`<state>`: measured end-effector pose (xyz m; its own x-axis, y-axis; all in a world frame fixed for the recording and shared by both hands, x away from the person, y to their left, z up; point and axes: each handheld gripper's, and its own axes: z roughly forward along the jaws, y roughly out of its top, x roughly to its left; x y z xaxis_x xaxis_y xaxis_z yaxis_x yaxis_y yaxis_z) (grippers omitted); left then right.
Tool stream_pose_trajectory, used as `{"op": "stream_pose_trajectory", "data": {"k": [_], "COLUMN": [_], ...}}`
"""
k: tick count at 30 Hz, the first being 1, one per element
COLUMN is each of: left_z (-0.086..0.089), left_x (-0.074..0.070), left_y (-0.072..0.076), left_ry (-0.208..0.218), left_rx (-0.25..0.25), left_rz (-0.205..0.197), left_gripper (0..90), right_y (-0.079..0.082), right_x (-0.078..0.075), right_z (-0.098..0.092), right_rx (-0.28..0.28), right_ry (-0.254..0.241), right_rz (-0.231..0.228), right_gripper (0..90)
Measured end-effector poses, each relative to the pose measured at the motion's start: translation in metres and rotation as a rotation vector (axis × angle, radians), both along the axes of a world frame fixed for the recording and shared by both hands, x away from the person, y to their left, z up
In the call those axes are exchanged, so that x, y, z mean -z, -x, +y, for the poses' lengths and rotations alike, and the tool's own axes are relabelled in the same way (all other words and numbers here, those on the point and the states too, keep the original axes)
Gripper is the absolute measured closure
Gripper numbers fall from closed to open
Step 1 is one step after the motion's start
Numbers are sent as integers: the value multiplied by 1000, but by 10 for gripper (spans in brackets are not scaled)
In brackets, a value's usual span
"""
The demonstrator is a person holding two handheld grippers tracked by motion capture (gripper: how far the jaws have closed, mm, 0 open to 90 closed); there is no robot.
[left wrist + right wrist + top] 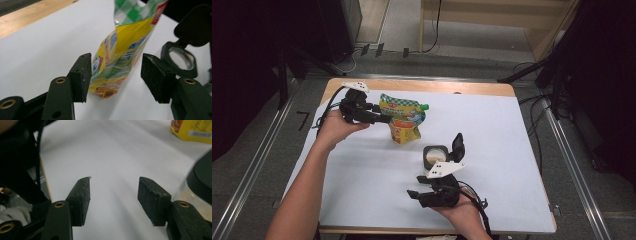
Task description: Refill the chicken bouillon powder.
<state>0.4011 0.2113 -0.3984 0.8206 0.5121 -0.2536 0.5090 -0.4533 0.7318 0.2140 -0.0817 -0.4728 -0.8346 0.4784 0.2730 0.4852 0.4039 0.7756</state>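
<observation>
White paper covers most of the table (362, 180), with a strip of bare wood showing along its far edge and grey floor and dark stands around it. Toward the far left of the sheet stands a refill pouch (404, 117) (yellow and green, with a green cap at its upper right corner), tilted a little and resting on its narrow base. The left tool (384, 119) comes at it from the left, held level in the person's left hand (334, 129). In the left gripper view the pouch (120, 57) sits between the two black pads: the left pad looks to be just at the pouch's edge, while the right pad stands clearly apart from it, so the jaws are open around the pouch rather than clamped on it.

Nearer the middle of the table, to the right of the pouch and apart from it, stands a small clear jar (435, 156) with pale contents; its black flip lid (458, 145) is swung up and back on the right side. The same jar (181, 58) shows beyond the right pad in the left gripper view.

The right tool (413, 192) lies low at the near edge, in the person's right hand (462, 212), pointing left and just near of the jar. In the right gripper view its jaws (113, 197) stand half-wide with only white paper between them; the jar (197, 187) is blurred at the right edge.
</observation>
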Motion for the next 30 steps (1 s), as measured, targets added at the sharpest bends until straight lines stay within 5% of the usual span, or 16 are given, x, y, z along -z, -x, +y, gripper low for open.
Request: {"op": "stream_pose_trajectory", "data": {"k": [6,14,20,23,30], "left_z": [-15,-17,-18,-19,-21], "left_x": [0,2,4,6,3], "left_y": [-6,-6,-1,5,9], "left_ry": [22,36,55,56,33], "left_rx": [54,64,47,25,3], "left_rz": [-14,-33,-32,-80,-85], "left_gripper": [486,626,710,786,900], "right_y": [-11,-26,-24,-23,-19], "right_x": [-10,-11,-1,0,-2], "right_z": [13,29,31,31,30], "right_rx": [-24,-11,-5,0,-4], "right_ry": [3,7,8,-1,-13], "right_rz": [-16,-55,-43,-44,-57], "right_gripper": [445,450,460,460,463]}}
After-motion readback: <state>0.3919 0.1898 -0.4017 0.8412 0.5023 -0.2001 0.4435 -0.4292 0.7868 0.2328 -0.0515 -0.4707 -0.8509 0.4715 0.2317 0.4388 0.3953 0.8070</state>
